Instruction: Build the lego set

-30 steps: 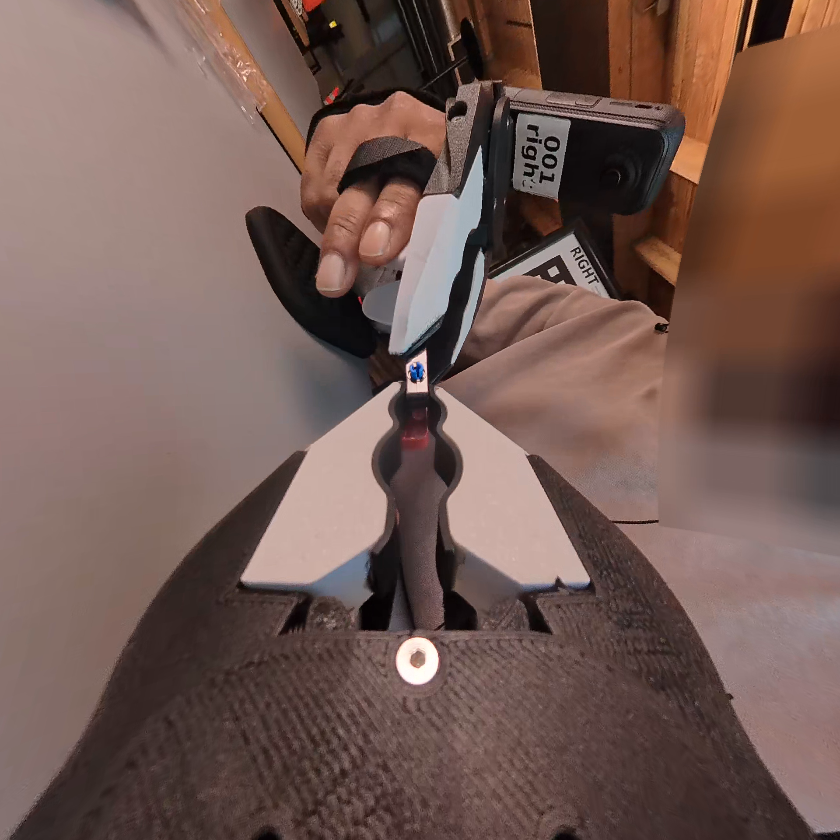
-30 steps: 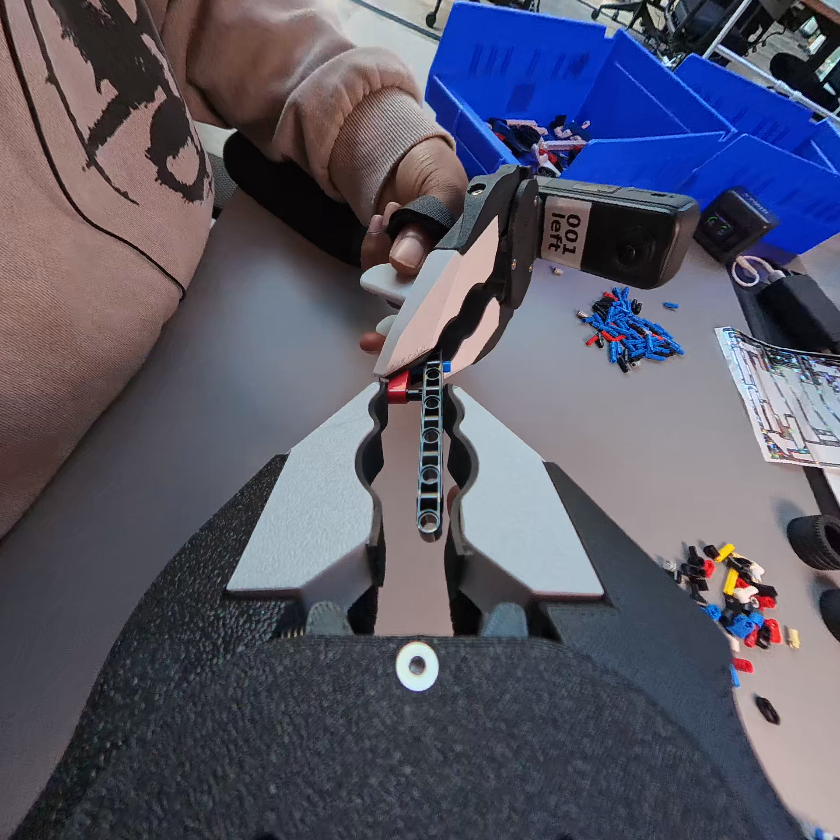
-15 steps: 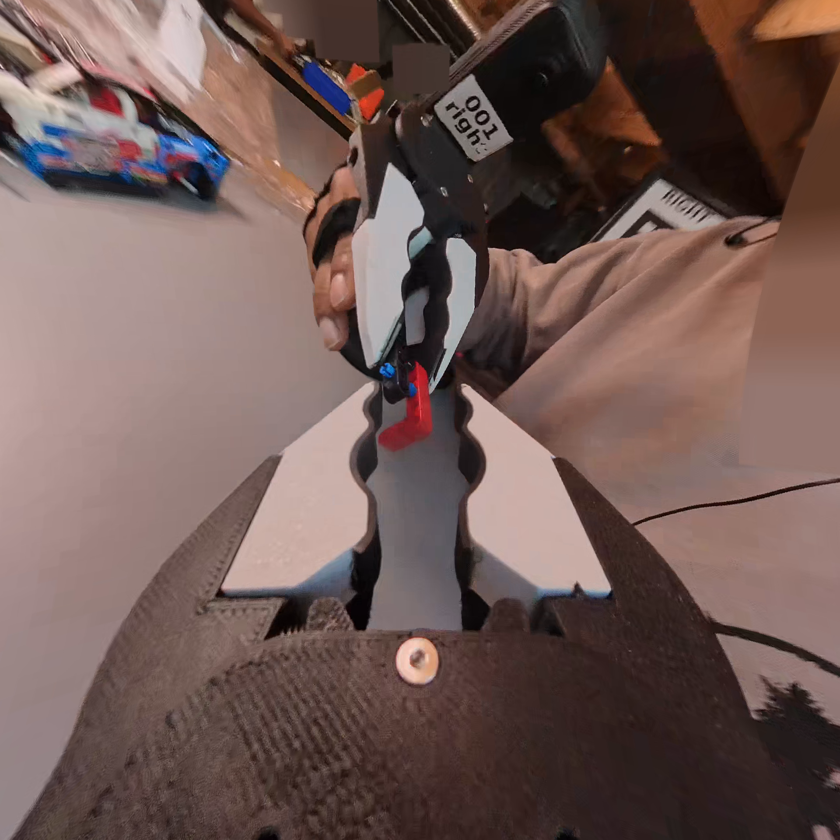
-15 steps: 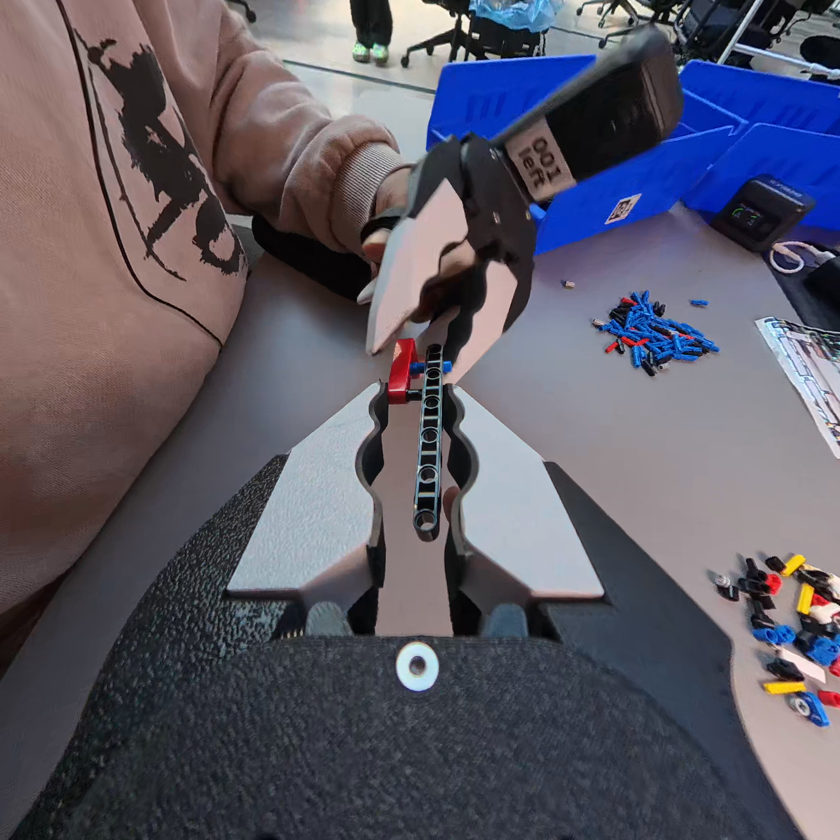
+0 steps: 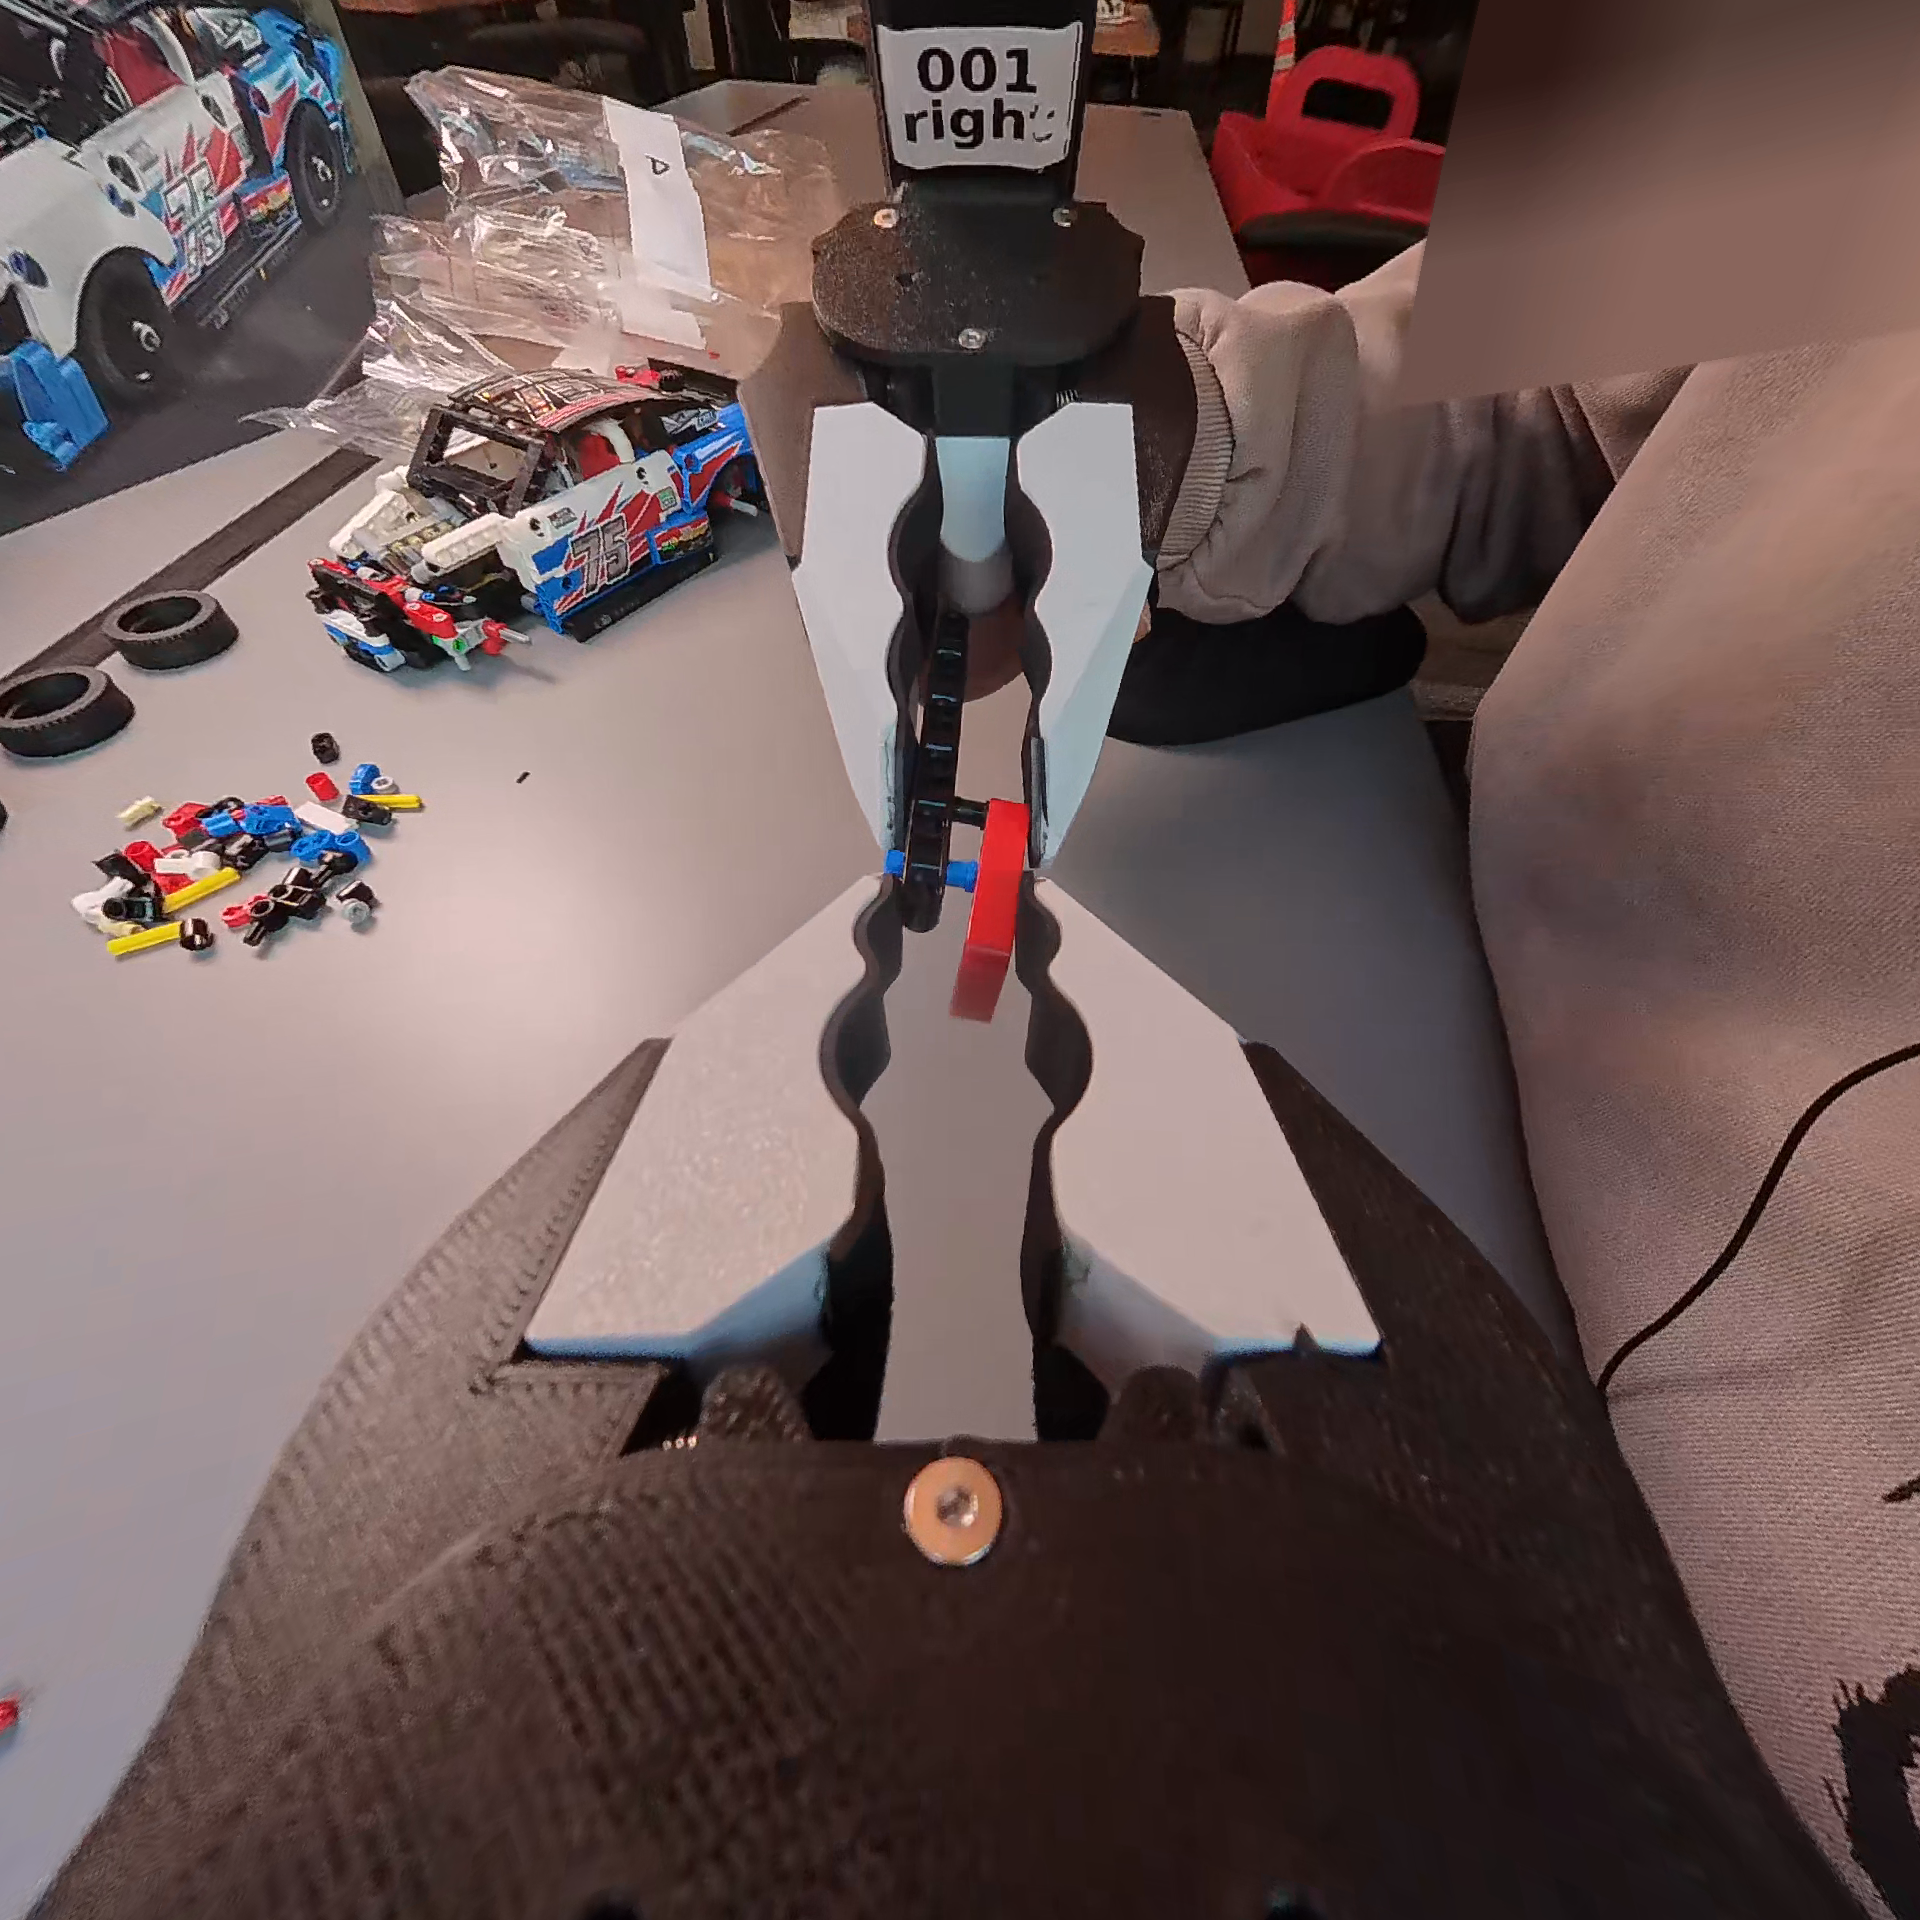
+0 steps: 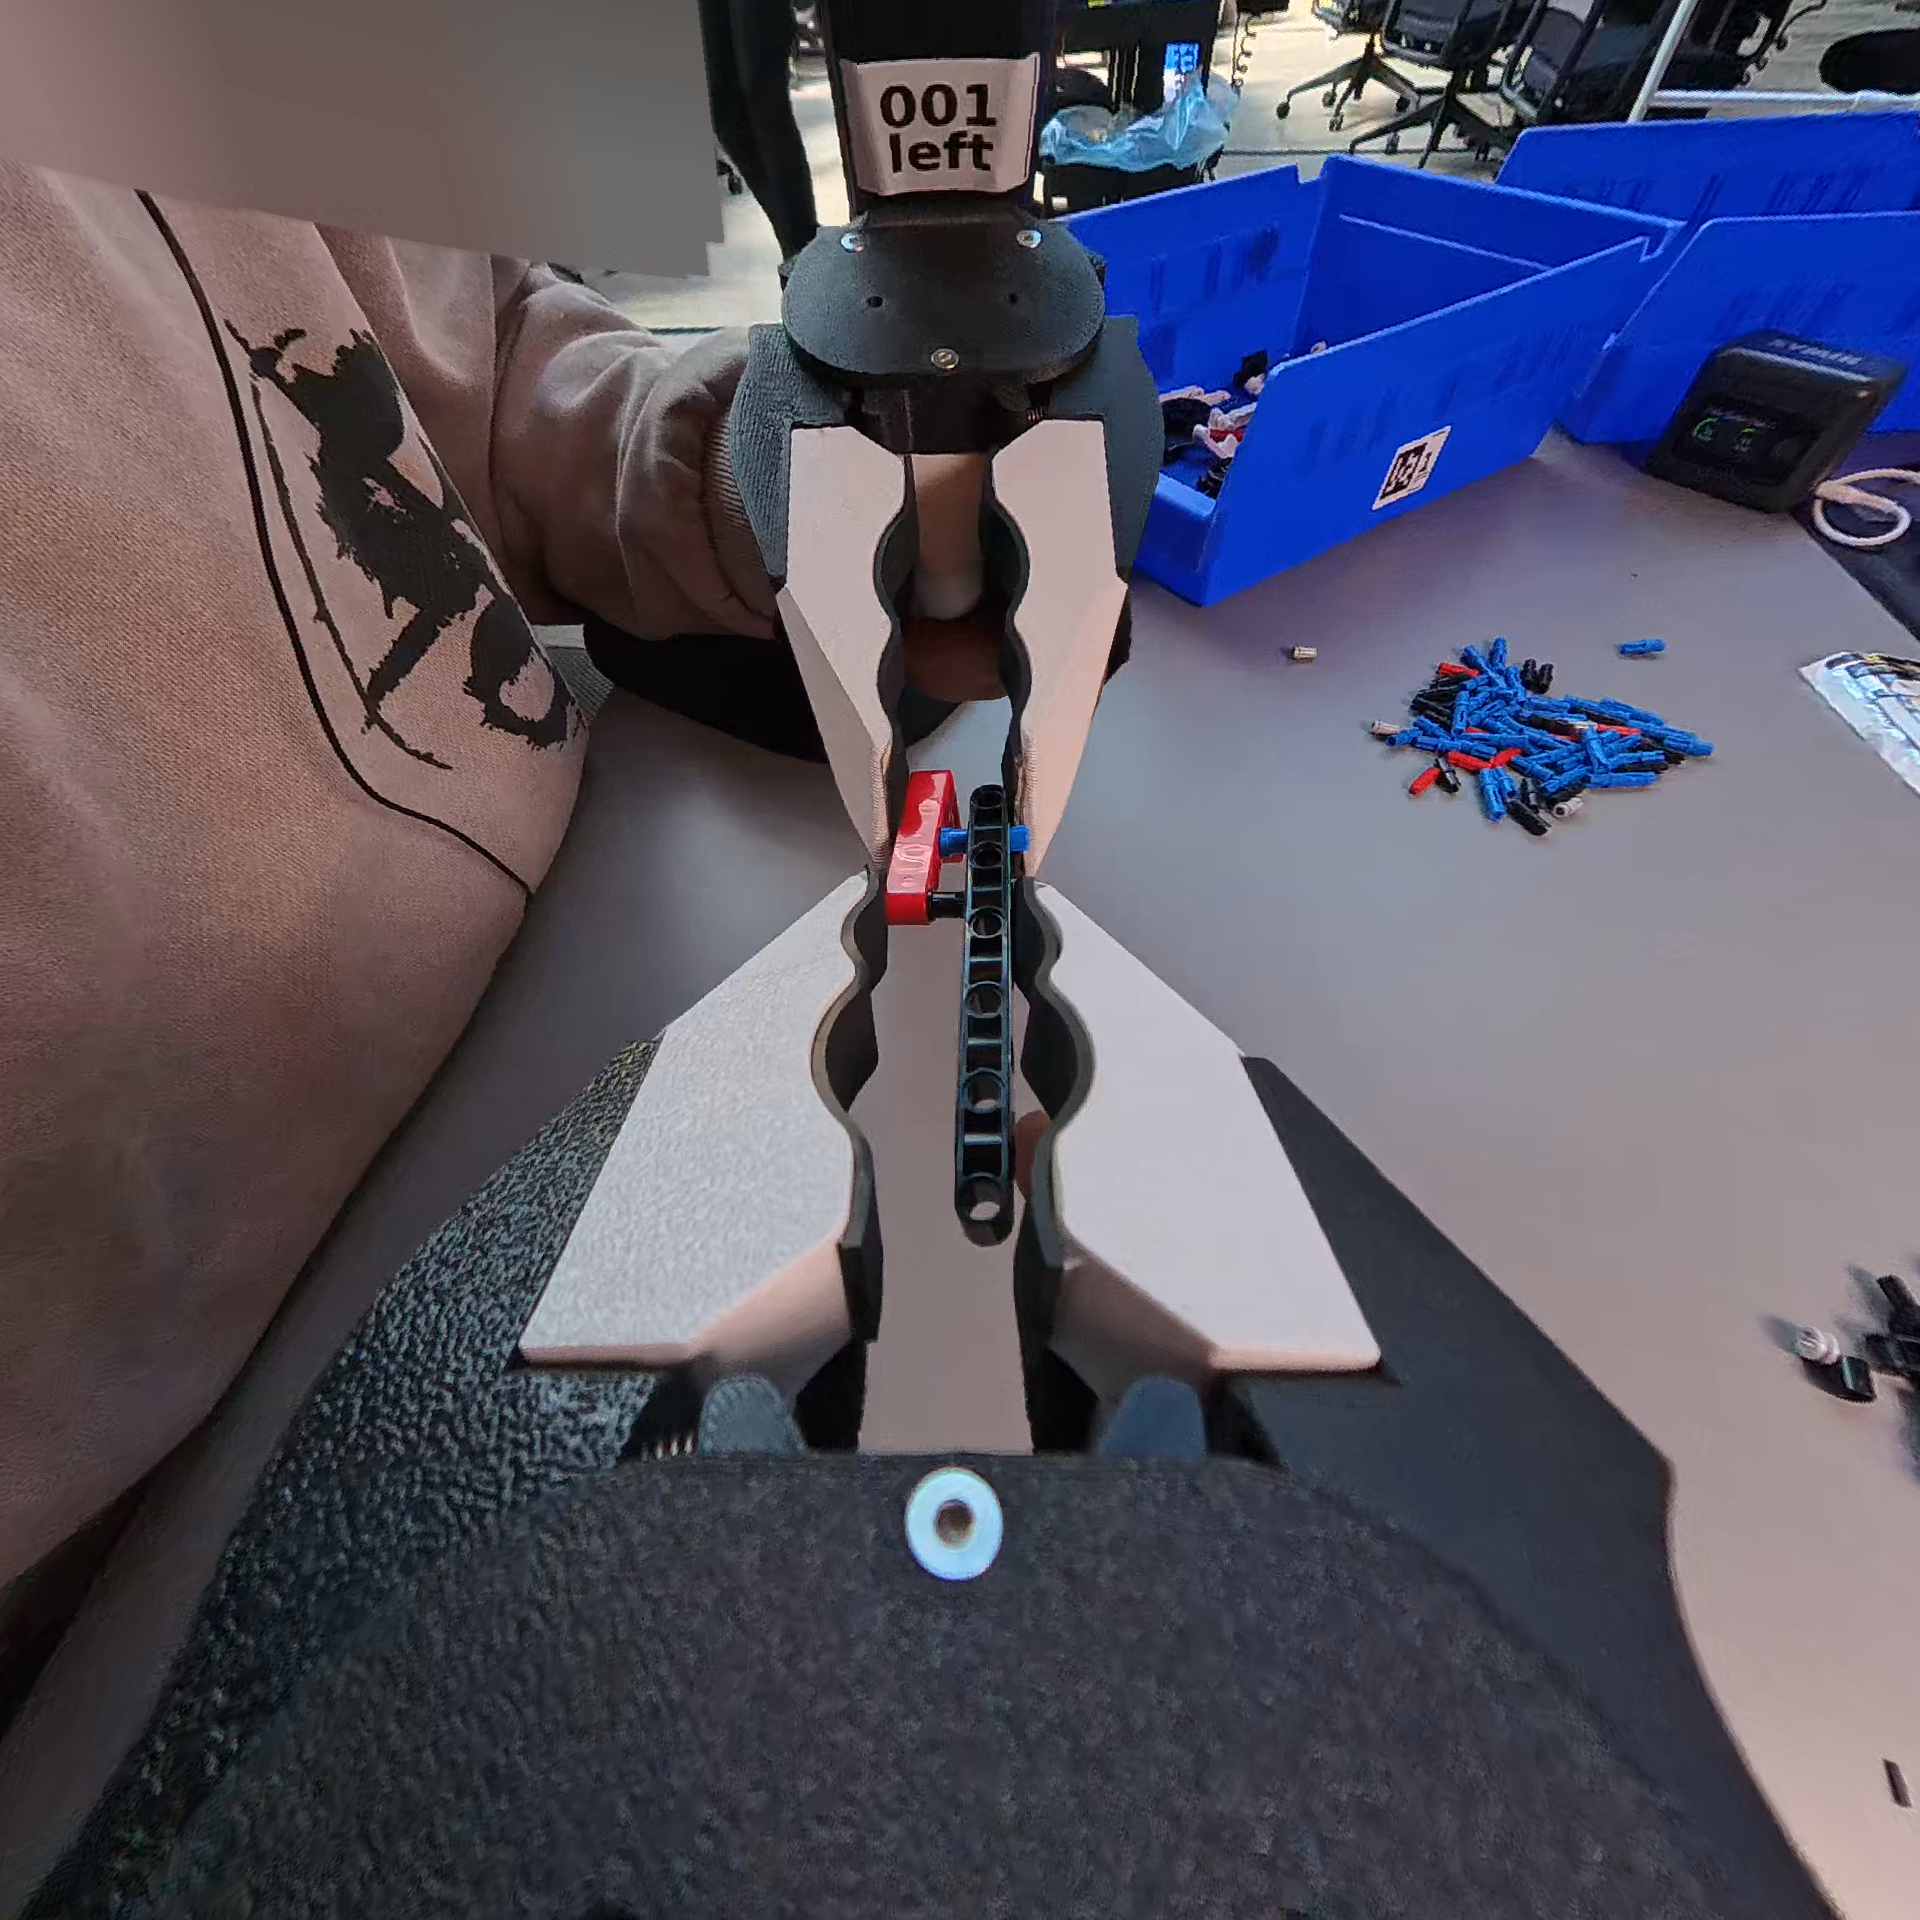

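Note:
My right gripper point(image 6: 948, 883) is shut on a small assembly: a long black holed beam point(image 6: 985, 1039) lying along its right finger, with a red piece point(image 6: 920, 847) joined to the beam's far end by a blue pin point(image 6: 951, 840). My left gripper point(image 5: 956, 883) faces it tip to tip above the grey table point(image 5: 520, 1039). Its jaws stand apart on either side of the red piece point(image 5: 987, 914) and the beam's end point(image 5: 940, 727). I cannot tell whether they press on it. The left gripper point(image 6: 956, 842) shows head-on in the right wrist view, the right gripper point(image 5: 961, 842) in the left wrist view.
A part-built racing car point(image 5: 561, 520), two loose tyres point(image 5: 166, 629), mixed small pieces point(image 5: 229, 862) and clear bags point(image 5: 582, 208) lie at the left. Blue bins point(image 6: 1403, 364), a heap of blue pins point(image 6: 1538, 727) and a booklet point(image 6: 1870, 707) lie opposite. The person's torso point(image 6: 208, 831) is close. Less than 4 cm separates the two grippers' tips. The part-built racing car point(image 5: 561, 520) is about 30 centimeters from both grippers' fingertips.
My left gripper was nearly shut around the red piece and has opened. Both grippers have rolled level and now face each other head-on. The right gripper kept its hold on the beam.

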Action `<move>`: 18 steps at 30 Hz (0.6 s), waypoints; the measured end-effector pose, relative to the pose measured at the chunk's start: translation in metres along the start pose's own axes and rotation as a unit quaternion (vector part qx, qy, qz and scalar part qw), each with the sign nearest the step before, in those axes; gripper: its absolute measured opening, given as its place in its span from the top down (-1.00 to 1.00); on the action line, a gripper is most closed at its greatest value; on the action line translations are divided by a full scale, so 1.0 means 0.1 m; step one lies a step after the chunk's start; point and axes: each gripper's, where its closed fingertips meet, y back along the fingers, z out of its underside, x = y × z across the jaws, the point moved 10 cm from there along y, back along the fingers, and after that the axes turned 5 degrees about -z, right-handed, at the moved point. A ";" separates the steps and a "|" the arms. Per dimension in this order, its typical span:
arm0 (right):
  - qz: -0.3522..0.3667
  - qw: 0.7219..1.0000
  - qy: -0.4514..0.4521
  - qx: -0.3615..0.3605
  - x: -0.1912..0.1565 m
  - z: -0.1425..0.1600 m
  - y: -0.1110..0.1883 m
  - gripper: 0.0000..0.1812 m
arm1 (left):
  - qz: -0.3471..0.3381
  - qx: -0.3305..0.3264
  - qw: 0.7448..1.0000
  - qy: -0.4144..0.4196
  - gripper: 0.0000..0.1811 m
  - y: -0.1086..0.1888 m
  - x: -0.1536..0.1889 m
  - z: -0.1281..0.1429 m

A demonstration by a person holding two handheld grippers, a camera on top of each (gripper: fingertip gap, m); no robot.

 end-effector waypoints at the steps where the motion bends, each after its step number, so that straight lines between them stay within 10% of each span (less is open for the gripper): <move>1: 0.001 1.000 0.001 -0.003 0.00 0.01 -0.01 0.76 | 0.002 -0.001 1.000 0.002 0.78 0.00 0.00 0.01; 18: -0.014 0.994 -0.095 0.061 0.15 0.13 -0.01 0.75 | 0.039 0.043 0.992 0.116 0.78 -0.03 -0.19 0.18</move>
